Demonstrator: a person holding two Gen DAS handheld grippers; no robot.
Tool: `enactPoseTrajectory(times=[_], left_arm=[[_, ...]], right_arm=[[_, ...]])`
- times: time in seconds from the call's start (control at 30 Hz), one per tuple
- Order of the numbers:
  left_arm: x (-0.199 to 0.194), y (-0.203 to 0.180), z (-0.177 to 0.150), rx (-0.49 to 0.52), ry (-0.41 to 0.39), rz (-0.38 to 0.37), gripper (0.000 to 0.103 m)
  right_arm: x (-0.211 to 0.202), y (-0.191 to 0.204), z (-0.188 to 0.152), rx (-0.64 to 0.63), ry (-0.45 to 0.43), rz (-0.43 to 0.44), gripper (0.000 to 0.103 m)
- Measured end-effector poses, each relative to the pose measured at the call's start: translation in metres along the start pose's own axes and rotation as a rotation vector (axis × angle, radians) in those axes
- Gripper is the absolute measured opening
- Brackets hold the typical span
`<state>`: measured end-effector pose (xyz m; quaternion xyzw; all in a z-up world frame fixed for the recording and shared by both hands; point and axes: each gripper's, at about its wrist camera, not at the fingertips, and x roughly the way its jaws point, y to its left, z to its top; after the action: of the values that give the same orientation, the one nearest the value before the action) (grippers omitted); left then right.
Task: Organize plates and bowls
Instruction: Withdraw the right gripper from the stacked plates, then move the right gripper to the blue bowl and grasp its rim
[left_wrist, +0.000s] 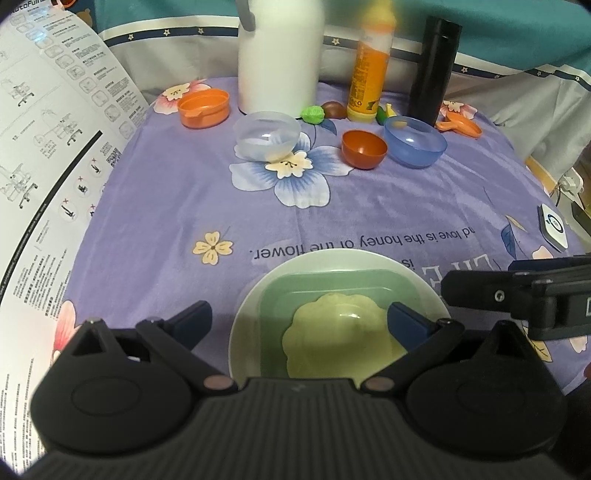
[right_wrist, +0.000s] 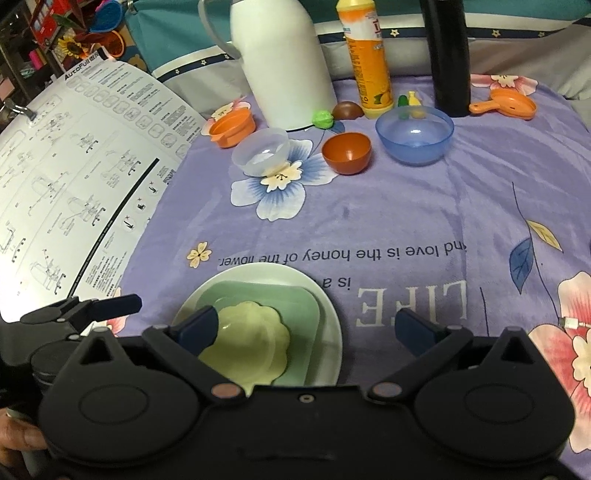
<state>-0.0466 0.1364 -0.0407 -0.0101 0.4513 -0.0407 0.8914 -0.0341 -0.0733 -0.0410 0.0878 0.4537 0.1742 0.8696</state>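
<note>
Both tongs, left gripper (left_wrist: 299, 321) and right gripper (right_wrist: 306, 326), stand spread, empty; your light, slippery clear bowl (left_wrist: 267, 136) wants a rim pinch.

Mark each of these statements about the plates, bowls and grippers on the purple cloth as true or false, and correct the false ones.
1. The pale yellow flower-shaped dish sits in the green square plate, which sits on the round white plate. True.
2. The small red-brown bowl is nested inside the blue translucent bowl. False: they stand side by side, apart.
3. Both the left gripper and the right gripper are open and hold nothing. True.
4. The clear plastic bowl is upside down. False: it stands with its opening upward.
5. The orange bottle lies on its side. False: it stands upright.
</note>
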Motion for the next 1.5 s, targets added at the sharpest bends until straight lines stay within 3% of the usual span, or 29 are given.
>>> enactPoseTrajectory(times=[0.4, 0.67, 1.03, 1.43, 1.5], left_arm=[[0.017, -0.004, 0.013, 0.013, 0.009, 0.002, 0.103], [0.042, -0.018, 0.044, 0.050, -0.021, 0.011, 0.103], [0.083, -0.055, 0.128, 0.100, -0.140, -0.009, 0.103], [0.157, -0.104, 0.195, 0.175, -0.155, 0.001, 0.103], [0.169, -0.110, 0.200, 0.194, -0.146, 0.002, 0.103]], right_arm=[[0.013, -0.013, 0.003, 0.052, 0.016, -0.012, 0.103], [0.021, -0.044, 0.021, 0.113, -0.002, -0.050, 0.103], [0.035, -0.110, 0.089, 0.215, -0.080, -0.124, 0.103], [0.074, -0.173, 0.154, 0.340, -0.093, -0.135, 0.103], [0.084, -0.180, 0.161, 0.364, -0.092, -0.132, 0.093]])
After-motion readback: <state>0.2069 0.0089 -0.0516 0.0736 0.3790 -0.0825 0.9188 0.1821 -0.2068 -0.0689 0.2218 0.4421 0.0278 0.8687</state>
